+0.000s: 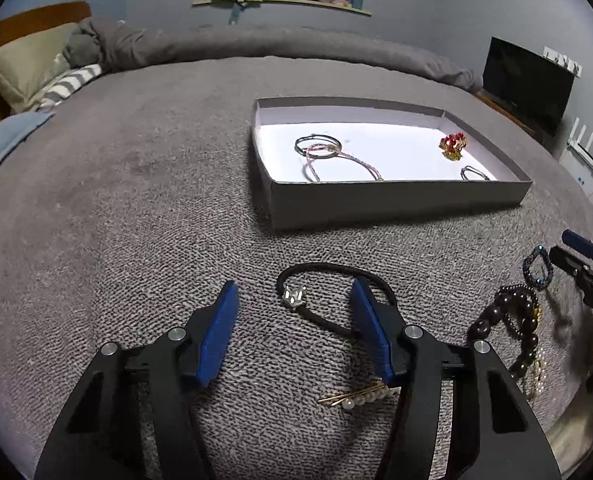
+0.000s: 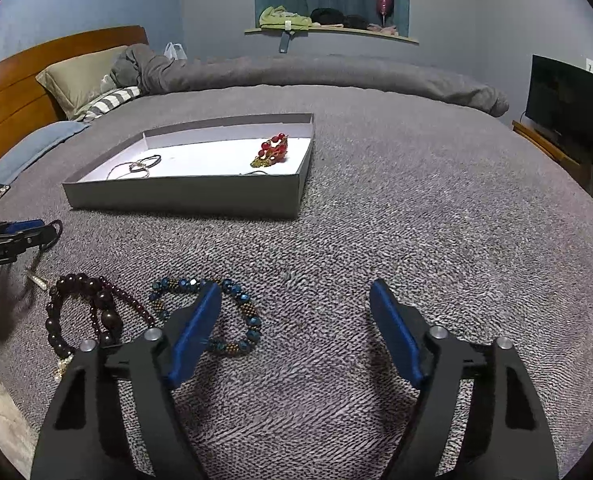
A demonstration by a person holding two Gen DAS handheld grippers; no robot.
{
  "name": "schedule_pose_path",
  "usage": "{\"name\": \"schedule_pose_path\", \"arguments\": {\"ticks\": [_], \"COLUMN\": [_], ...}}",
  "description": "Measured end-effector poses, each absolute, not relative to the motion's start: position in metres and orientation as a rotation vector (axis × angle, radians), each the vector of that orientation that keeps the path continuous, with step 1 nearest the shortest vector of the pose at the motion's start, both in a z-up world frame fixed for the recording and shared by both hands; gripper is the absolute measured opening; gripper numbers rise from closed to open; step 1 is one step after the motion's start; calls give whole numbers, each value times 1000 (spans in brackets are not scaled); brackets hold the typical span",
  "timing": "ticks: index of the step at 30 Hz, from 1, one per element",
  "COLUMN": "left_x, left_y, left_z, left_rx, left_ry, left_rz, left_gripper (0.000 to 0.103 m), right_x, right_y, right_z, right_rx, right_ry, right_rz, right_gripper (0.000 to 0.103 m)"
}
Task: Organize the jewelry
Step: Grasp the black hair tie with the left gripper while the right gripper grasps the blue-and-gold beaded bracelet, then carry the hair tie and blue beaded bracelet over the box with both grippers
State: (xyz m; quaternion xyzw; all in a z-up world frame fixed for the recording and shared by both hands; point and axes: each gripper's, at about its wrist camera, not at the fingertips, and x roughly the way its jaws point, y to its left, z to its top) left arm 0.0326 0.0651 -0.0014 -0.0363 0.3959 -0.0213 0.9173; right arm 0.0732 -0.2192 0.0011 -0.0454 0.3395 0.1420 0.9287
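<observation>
Hovered with both jaws spread wide over a grey bedspread (image 2: pixel 376 208): left gripper (image 1: pixel 294 300) straddling a black hair tie (image 1: pixel 332 276), right gripper (image 2: pixel 296 304) empty beside a blue bead bracelet (image 2: pixel 240 312) and dark bead bracelets (image 2: pixel 84 308), near a tray (image 2: pixel 184 196) holding bangles (image 1: pixel 318 146) and a red ornament (image 2: pixel 274 150).

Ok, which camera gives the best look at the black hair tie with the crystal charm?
The left wrist view: the black hair tie lies whole on the blanket, its charm between the open left tongs. The right wrist view shows only a dark loop of it beside those tongs at the left edge.
</observation>
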Motion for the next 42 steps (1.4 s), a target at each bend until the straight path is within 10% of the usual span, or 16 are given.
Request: {"name": "schedule_pose_path", "arguments": {"ticks": [19, 27, 42], "left_x": [35, 34, 26], "left_y": [56, 55, 44], "left_z": [-8, -7, 9], "left_rx": [-49, -44, -4], "left_ry": [855, 844, 768], "left_rz": [-99, -110, -127], "left_gripper": [26, 13, 13], "right_x": [70, 64, 58], "right_y": [-209, -204, -216], "right_z": [-9, -10, 12], "right_rx": [-102, -153, -104], "right_ry": [794, 778, 690], "right_rz": [378, 383, 398], "right_gripper": [38, 7, 7]}}
